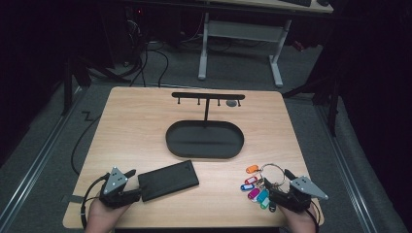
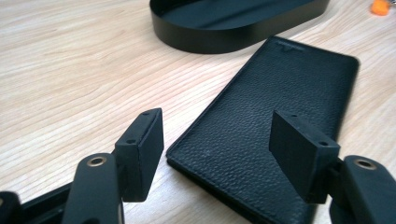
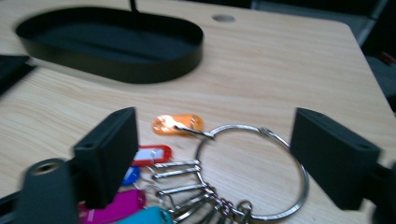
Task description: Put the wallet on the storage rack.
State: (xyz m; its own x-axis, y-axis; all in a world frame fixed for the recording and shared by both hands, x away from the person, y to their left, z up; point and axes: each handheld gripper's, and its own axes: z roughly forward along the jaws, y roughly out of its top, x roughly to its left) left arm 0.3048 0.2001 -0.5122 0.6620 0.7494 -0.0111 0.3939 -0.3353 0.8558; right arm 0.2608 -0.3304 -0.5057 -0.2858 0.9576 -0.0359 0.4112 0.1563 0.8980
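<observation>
The wallet (image 1: 168, 180) lies flat near the table's (image 1: 121, 126) front edge, its near corner between my left gripper's (image 2: 217, 149) wide-open jaws. The key ring (image 3: 252, 170) sits between my right gripper's (image 3: 233, 158) open jaws, front right. I think I'm lining up; next I must squeeze.

On the wooden desk (image 1: 145, 126), a black oval tray (image 1: 204, 140) with a hook stand (image 1: 208, 97) sits at the middle. Near the front edge, the left gripper (image 1: 127, 180) lies just beside a black wallet (image 1: 168, 180), while the right gripper (image 1: 277, 180) rests at a key ring (image 1: 272, 171) with coloured tags (image 1: 256, 189)
</observation>
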